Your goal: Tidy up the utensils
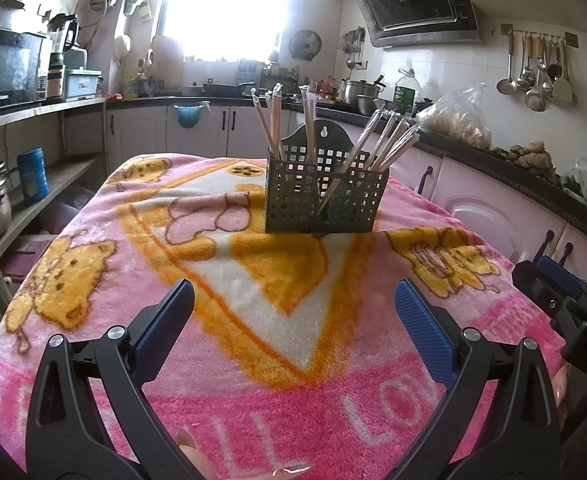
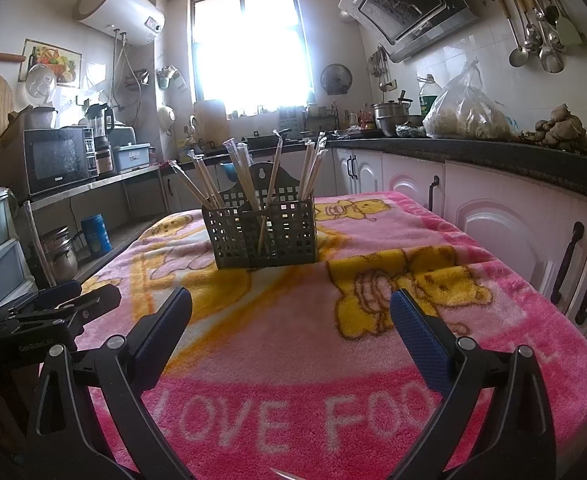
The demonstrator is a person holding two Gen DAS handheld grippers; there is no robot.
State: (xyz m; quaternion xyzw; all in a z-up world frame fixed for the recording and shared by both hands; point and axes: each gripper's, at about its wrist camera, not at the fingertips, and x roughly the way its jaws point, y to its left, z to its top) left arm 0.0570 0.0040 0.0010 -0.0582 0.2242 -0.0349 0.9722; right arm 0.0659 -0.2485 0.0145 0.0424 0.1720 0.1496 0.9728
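**Wrapped chopsticks standing in the caddy, both tongs released**

Dark grey perforated plastic utensil caddy [image 1: 325,192] upright on the pink and yellow cartoon-bear fleece blanket [image 1: 253,360] covering the table, toward the far half of it. Divided into compartments, with a raised back plate and a keyhole slot on top. Bundles of pale wooden chopsticks in clear plastic sleeves [image 1: 385,140] leaning out of the compartments, some tilted left, some right, one stick crossing diagonally inside the mesh.

Left tongs [image 1: 293,320] spread wide, blue pads apart, gripping nothing, low over the near part of the blanket and well short of the caddy. Right tongs [image 2: 291,320] likewise spread wide and bare, also near the front edge.

Seen from the right wrist: caddy [image 2: 265,228] straight ahead, chopsticks [image 2: 249,172] fanned above its rim, blanket [image 2: 293,360] beneath.
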